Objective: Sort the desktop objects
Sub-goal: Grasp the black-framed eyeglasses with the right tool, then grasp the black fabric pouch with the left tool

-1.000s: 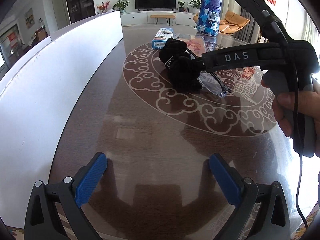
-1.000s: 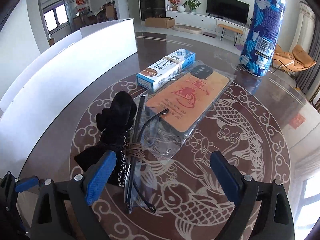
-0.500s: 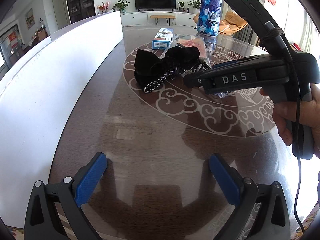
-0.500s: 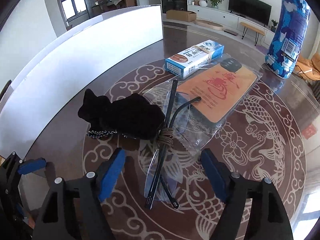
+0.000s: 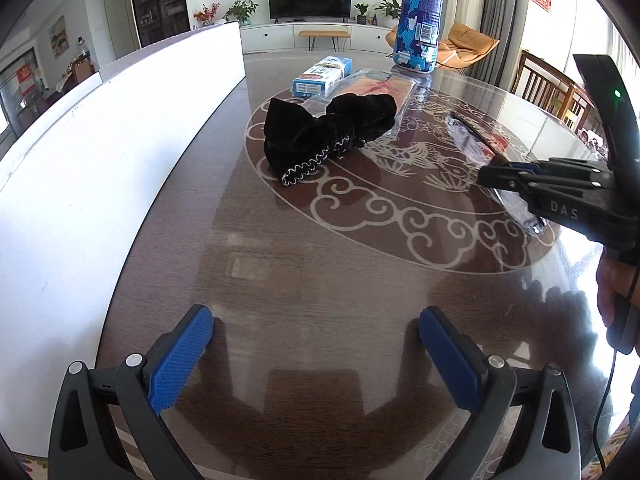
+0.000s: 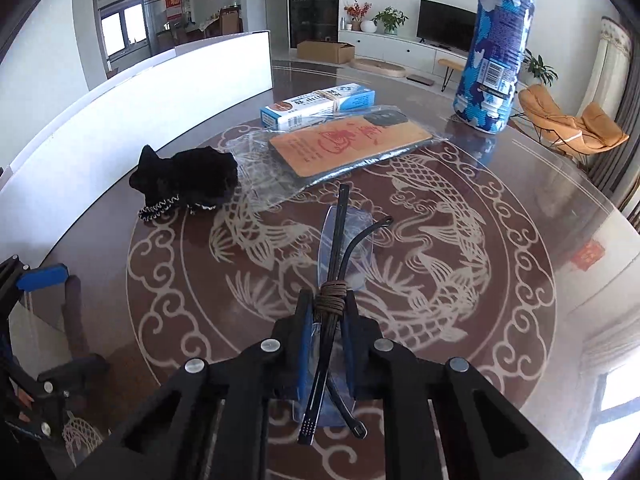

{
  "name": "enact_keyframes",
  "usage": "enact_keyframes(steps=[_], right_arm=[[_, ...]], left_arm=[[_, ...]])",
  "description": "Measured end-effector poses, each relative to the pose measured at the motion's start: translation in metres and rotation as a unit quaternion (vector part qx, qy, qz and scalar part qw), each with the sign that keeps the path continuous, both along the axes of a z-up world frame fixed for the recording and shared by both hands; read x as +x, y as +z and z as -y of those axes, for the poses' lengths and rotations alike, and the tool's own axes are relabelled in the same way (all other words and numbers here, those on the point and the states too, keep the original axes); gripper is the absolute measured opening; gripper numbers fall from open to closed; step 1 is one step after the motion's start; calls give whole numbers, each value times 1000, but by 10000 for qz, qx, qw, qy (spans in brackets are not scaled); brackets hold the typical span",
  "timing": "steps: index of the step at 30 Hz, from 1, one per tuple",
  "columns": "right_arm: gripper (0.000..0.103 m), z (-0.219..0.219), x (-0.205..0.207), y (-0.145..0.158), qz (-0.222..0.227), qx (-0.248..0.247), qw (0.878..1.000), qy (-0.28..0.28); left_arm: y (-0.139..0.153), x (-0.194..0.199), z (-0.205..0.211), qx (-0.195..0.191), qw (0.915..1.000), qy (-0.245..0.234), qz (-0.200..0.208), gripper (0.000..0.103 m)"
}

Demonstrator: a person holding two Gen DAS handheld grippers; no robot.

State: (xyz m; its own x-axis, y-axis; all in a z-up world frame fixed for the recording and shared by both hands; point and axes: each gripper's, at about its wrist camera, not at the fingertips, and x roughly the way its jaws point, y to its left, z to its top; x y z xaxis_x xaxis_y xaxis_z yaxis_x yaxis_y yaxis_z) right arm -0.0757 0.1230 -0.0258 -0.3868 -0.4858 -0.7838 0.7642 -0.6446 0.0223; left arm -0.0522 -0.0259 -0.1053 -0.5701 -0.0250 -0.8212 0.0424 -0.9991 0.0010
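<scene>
The right gripper (image 6: 326, 320) had its fingers clamped on a pair of clear-lensed glasses (image 6: 340, 240) with thin black arms bound by brown cord, held just above the patterned bench (image 5: 320, 260), so the step in hand appeared to be carrying them to their place. The next move would call for setting them down gently, apart from the black cloth (image 5: 320, 132). The left gripper (image 5: 316, 344) hung low over the bench, fingers wide apart and empty.

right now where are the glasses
In the right wrist view the glasses sit low and central, clamped in the right gripper above the fish-patterned table, nearer than the phone case.
</scene>
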Motion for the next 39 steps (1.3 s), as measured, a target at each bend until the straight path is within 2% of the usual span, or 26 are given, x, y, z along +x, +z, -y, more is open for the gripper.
enact_keyframes(steps=[4,6,8,9,13,17,20,22,27,30,36,39], right_arm=[[16,-54,20,0,-187,42,9989,-430],[24,-71,21,0,-147,23,9972,-727],[56,-82,15,0,27,-48,9951,-990],[59,-85,10,-1,104,-87,9941,-1078],[63,-90,7,0,200,-224,9929,-1149],[69,-82,10,-1,129,-84,9938,-1099],[75,-76,10,-2,108,-9,9942,-1066],[77,-76,9,-3,129,-9,9940,-1085],[77,-77,9,-3,132,-17,9939,-1091],[77,-77,9,-3,135,-23,9940,-1089],[78,-79,8,-3,179,-95,9940,-1077],[79,-79,7,-3,204,-132,9939,-1072]], left_arm=[[1,1,1,1,10000,7,1,103],[1,0,0,-10,10000,15,2,103],[1,-1,-1,-11,10000,24,2,103],[1,-2,-1,-10,10000,20,2,103],[1,-2,0,2,10000,-68,14,103],[3,-19,5,-26,9976,-671,192,103],[8,-46,13,-281,9948,-829,513,103],[14,-63,19,-422,9935,-898,561,103],[35,-107,23,-370,9900,-1210,625,103],[39,-126,11,-585,9834,-1573,690,103],[32,-152,-11,-1065,9720,-1982,677,103],[23,-159,-14,-1127,9729,-1873,760,103]])
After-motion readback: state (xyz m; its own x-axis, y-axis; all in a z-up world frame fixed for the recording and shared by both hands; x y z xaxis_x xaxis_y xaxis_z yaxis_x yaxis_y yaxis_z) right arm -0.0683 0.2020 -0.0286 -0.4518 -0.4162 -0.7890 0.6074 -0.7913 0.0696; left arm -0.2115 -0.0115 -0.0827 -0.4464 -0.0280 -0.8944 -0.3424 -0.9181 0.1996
